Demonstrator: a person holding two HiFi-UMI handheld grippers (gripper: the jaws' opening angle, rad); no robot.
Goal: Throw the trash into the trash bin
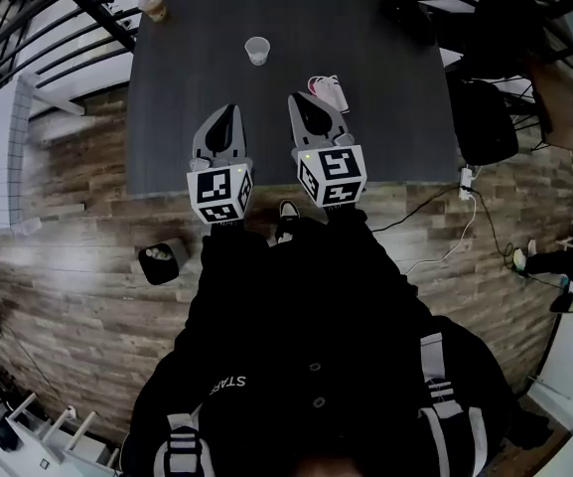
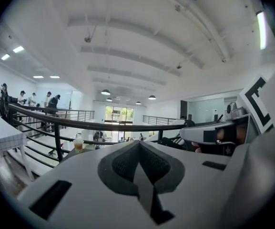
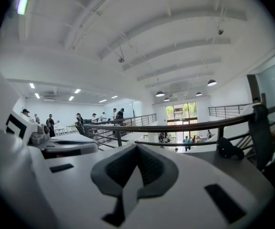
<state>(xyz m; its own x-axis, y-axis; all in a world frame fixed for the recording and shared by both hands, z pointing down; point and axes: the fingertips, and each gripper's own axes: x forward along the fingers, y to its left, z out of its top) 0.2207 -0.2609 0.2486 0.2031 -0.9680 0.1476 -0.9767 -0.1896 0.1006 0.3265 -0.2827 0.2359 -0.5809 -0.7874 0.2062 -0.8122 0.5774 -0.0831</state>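
In the head view a clear plastic cup (image 1: pixel 257 50) stands on the dark table (image 1: pixel 167 117), toward its far side. A crumpled pink-and-white wrapper (image 1: pixel 329 91) lies just right of my right gripper (image 1: pixel 302 100). My left gripper (image 1: pixel 228 112) hovers beside it over the table's near half. Both are shut with nothing between the jaws, and both point almost level, so the left gripper view (image 2: pixel 138 144) and the right gripper view (image 3: pixel 137 148) show mostly railing and ceiling. A small dark trash bin (image 1: pixel 162 262) sits on the wooden floor, left of my legs.
A drink cup (image 1: pixel 153 4) stands at the table's far left corner, also visible as the drink cup (image 2: pixel 78 143). A black railing (image 1: pixel 77 8) runs behind the table. A black bag (image 1: pixel 485 117), a power strip (image 1: pixel 467 179) and cables lie to the right.
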